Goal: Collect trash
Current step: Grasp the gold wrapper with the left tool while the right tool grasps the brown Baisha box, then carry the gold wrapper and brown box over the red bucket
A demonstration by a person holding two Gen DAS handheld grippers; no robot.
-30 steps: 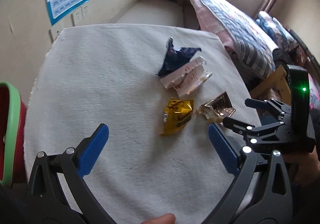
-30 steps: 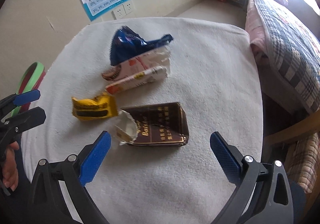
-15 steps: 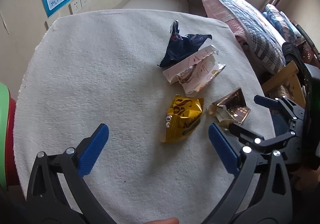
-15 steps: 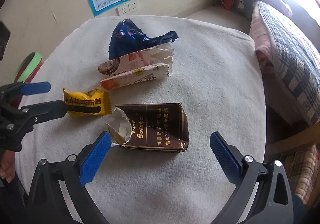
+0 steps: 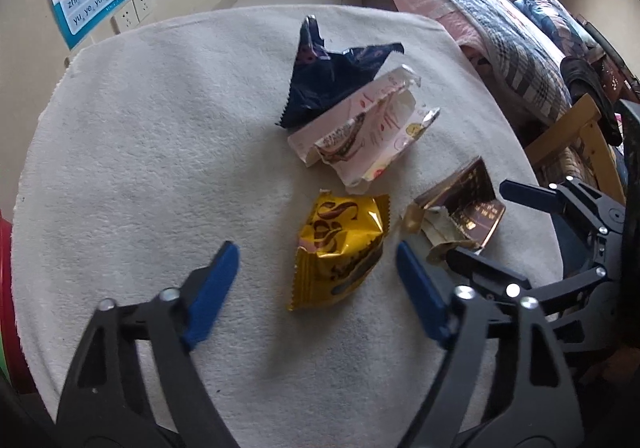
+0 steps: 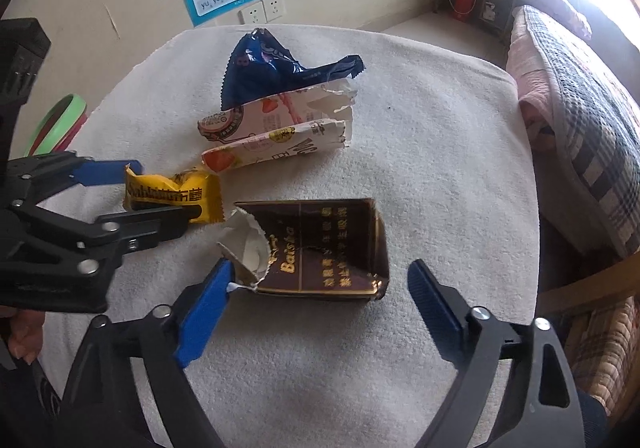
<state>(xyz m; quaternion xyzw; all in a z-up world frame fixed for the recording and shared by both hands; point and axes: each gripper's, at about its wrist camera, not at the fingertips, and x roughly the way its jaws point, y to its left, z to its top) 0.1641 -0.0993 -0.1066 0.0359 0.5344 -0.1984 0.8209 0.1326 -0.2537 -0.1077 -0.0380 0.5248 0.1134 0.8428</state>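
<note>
Both grippers moved in closer since earlier. Left gripper [image 5: 316,288] jaws wide, straddling yellow wrapper [image 5: 340,250] at 12 o'clock, long axis roughly along fingers. Right gripper [image 6: 318,298] wide around brown carton [image 6: 324,248], lying crosswise.

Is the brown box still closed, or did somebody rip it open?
Ripped open. The brown box lies flat on the white cloth, its left end torn, with ragged white lining sticking out.
</note>
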